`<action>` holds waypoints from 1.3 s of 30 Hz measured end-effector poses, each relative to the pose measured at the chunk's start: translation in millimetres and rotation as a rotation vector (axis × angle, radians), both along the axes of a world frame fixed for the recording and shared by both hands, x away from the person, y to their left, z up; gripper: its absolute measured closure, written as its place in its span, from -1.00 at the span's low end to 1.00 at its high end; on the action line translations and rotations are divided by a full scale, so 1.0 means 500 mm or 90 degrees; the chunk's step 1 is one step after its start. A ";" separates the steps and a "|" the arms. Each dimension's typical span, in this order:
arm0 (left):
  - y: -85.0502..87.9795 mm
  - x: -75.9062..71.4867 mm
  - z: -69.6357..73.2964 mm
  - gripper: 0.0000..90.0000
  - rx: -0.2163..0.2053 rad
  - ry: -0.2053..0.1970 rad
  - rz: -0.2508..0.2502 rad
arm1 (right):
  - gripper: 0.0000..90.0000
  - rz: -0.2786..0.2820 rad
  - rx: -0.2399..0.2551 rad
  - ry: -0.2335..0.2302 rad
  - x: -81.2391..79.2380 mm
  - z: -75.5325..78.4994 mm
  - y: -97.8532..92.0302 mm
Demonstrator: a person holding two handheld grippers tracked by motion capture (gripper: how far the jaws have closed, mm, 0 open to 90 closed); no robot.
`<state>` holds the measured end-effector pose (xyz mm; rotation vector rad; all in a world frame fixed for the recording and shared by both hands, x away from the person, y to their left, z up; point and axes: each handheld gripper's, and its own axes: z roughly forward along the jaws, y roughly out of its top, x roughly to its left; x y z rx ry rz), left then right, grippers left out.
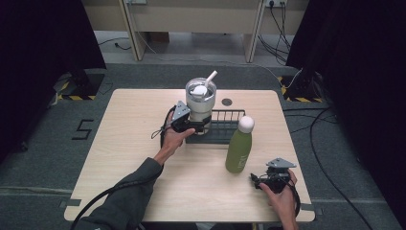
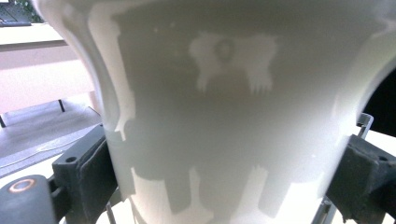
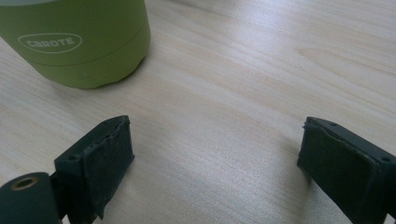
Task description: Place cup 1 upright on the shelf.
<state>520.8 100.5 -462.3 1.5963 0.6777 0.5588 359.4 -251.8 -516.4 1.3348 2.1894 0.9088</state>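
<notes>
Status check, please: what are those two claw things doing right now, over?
Left gripper shut on white lidded tumbler with straw, at black wire rack. Right gripper open, empty, low over light wooden table. Green metal bottle stands beside rack, untouched.

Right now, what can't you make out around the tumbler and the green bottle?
- Tumbler base: left gripper view, cut off by the bottom edge.
- Wire rack floor: high view, hidden behind the green bottle and tumbler.
- Bottle top: right gripper view, cut off by the top edge.
- Tumbler contents: high view, too small.

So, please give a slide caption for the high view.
Left tool grips white tumbler at wire rack; right tool open beside green bottle.
</notes>
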 end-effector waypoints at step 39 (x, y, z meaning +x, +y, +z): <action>0.043 -0.053 0.007 -0.69 0.024 0.022 -0.002 | -0.77 0.000 0.000 0.000 0.000 0.000 0.000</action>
